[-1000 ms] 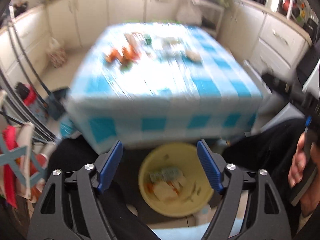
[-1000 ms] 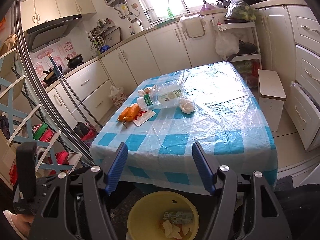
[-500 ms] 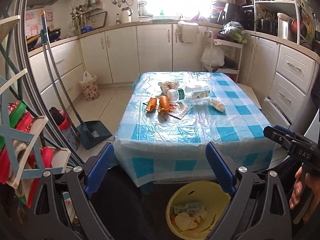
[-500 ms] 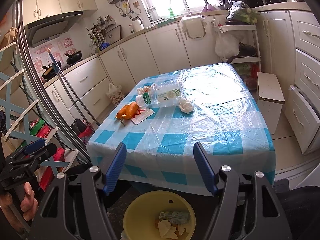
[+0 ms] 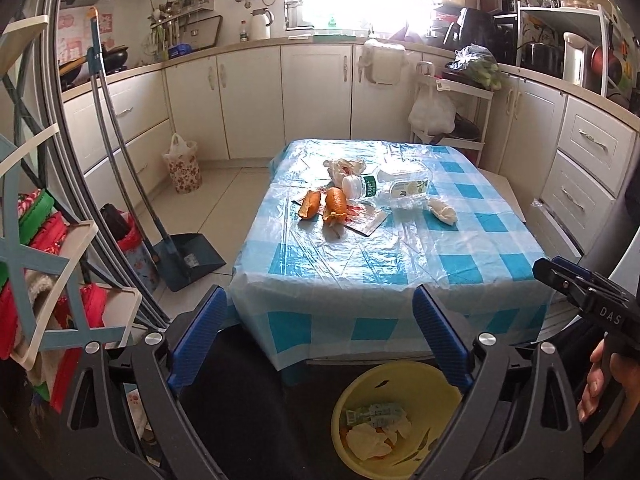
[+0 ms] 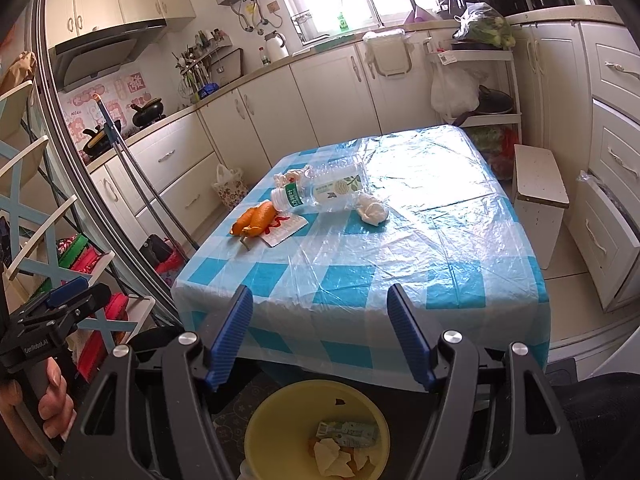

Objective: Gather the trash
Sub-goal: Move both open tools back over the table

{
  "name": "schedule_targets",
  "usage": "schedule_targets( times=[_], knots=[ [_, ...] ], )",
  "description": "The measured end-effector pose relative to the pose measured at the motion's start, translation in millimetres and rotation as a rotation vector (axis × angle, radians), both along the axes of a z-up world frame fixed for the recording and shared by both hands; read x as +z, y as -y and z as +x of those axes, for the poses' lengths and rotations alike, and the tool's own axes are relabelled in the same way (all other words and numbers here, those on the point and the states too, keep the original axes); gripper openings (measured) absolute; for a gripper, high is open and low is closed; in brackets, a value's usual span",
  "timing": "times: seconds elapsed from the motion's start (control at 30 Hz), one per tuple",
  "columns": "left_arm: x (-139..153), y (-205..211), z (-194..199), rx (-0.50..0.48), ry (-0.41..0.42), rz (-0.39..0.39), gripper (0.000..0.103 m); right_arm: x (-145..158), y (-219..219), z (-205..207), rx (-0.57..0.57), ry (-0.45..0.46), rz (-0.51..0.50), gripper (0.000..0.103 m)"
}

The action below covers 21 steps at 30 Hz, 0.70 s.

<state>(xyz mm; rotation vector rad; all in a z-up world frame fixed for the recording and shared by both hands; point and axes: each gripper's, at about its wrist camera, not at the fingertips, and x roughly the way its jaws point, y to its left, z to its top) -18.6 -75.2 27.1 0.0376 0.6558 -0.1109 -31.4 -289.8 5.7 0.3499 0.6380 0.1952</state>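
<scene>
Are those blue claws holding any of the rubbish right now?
No. The left gripper and right gripper are both open and empty, above the yellow bin.

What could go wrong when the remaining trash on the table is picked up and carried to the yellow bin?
The plastic bottle lies on its side against the orange peels, so it may roll or push them when grasped. The loose plastic cover on the table could snag on a finger. The yellow bin sits low under the table edge, so dropped pieces may miss it.
</scene>
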Motion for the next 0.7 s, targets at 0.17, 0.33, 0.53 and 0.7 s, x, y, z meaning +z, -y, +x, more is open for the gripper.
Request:
schedule_targets(
  times=[0.17, 0.33, 0.53, 0.7],
  knots=[
    [-2, -18, 15, 0.041, -0.009, -0.03, 0.09, -2, -3, 2, 0.01, -0.006, 0.007, 0.067],
    [-12, -44, 41, 0.091, -0.038, -0.082, 0.09, -6, -15, 12, 0.048, -0.026, -0.003, 0.067],
    [-21, -52, 84, 0.092, -0.07, -0.096, 0.09, -6, -30, 35, 0.103, -0.06, -0.058, 0.067],
    [-26, -45, 121, 0.077, -0.07, -0.085, 0.09, -5, -24, 75, 0.104, -0.099, -0.126, 0.067]
  ],
)
